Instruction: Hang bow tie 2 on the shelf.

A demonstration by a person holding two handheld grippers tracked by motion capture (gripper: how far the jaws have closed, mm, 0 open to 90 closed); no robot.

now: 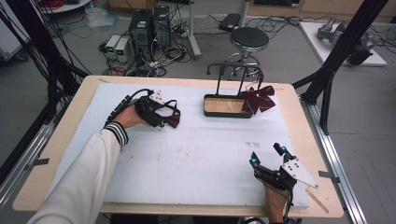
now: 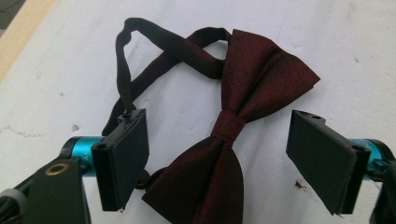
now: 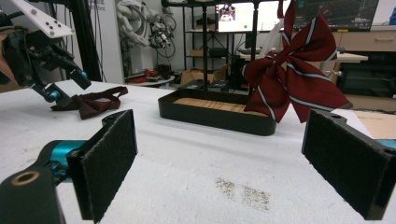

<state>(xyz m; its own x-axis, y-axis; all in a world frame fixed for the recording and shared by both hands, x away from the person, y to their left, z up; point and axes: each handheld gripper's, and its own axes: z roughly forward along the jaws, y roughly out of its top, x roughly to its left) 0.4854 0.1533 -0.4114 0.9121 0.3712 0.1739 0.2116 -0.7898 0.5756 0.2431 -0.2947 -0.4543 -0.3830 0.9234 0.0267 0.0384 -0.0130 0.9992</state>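
left gripper is sitting low over the dark red bow tie, jaws straddling it, one pad on each side of the centre knot. jaws are released, pads aren't touching the fabric yet, clear gaps showing both sides in the left gripper view. likely lining up on the knot because that's the stiffest, narrowest bit; grabbing a wing would just let it flop.

bow tie is lying flat on the white mat at the left-rear part of the table, neck strap looping away behind it, well apart from the stand. strap is staying out of the jaws, good, less to snag.

right gripper is resting on the mat at the near right, jaws wide apart and gripping nothing. looks parked there to stay out of the way, facing the stand.

black stand with wooden-floored tray is sitting at the rear centre. striped red bow tie is hanging off its rail on the right end, so my read is the stand is the drop point and the plain one is going up beside it.

next: close on the knot, lift clean, watch the strap trailing.
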